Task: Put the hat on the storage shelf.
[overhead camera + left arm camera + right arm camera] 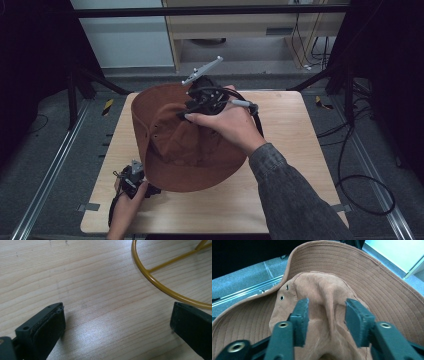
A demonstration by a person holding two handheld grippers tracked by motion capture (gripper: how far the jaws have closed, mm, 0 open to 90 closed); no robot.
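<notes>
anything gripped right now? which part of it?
The right gripper pinches the brown hat by a fold of its crown, fabric bunched between the fingers. The left gripper is open over bare table, holding nothing.

Matt cloth hat, wood table

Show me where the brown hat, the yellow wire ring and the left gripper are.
brown hat (200,165), high view, on its near brim.
yellow wire ring (150,277), left gripper view, on its curved rim.
left gripper (134,177), high view, on its body.
</notes>
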